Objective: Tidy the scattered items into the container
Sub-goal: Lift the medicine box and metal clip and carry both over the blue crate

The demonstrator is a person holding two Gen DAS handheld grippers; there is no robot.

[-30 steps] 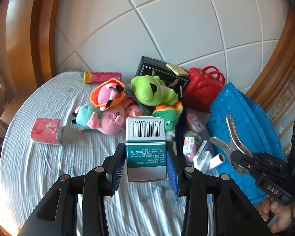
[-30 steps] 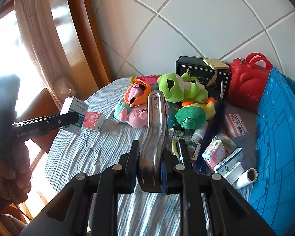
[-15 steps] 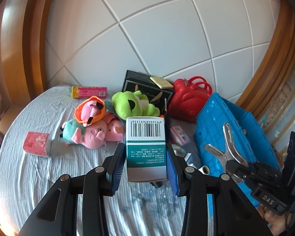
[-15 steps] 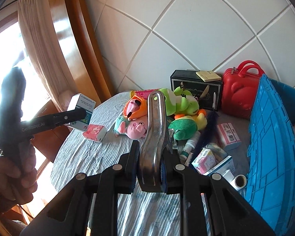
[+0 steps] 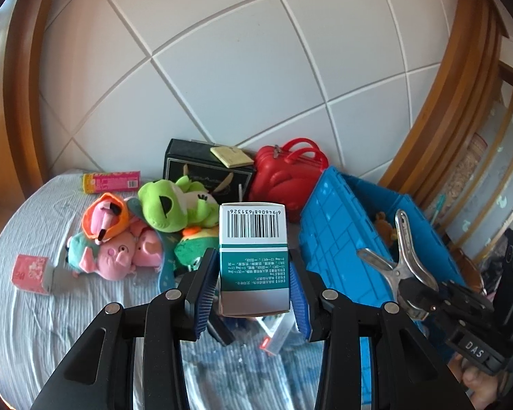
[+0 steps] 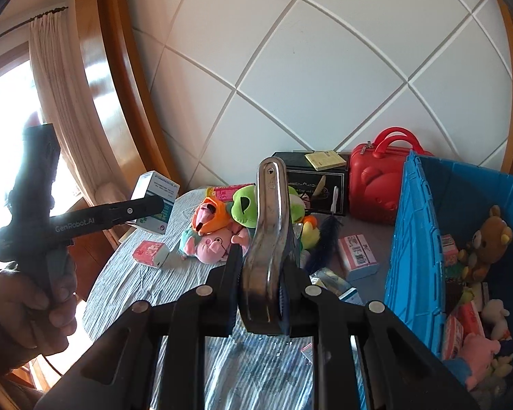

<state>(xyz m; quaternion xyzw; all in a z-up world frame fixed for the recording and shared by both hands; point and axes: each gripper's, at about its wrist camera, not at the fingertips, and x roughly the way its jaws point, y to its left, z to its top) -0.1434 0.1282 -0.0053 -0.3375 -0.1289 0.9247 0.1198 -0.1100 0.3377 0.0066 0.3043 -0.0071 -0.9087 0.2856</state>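
My left gripper (image 5: 253, 299) is shut on a white and teal box (image 5: 253, 256) with a barcode, held above the striped cloth; it also shows in the right wrist view (image 6: 155, 201). My right gripper (image 6: 261, 304) is shut on a metal clamp (image 6: 270, 232), also seen in the left wrist view (image 5: 398, 266), near the left wall of the blue crate (image 6: 413, 256). The blue crate (image 5: 345, 239) stands at the right and holds plush toys and small boxes. Plush toys (image 5: 143, 225) lie heaped on the cloth.
A red case (image 5: 287, 181) and a black box (image 5: 201, 167) stand against the padded wall. A pink box (image 5: 30, 273) lies at the left and a pink carton (image 5: 111, 181) at the back. Small boxes (image 6: 357, 253) lie beside the crate.
Both grippers have risen and shifted right toward the blue crate, each keeping its hold. The crate's inside has come into the right wrist view.
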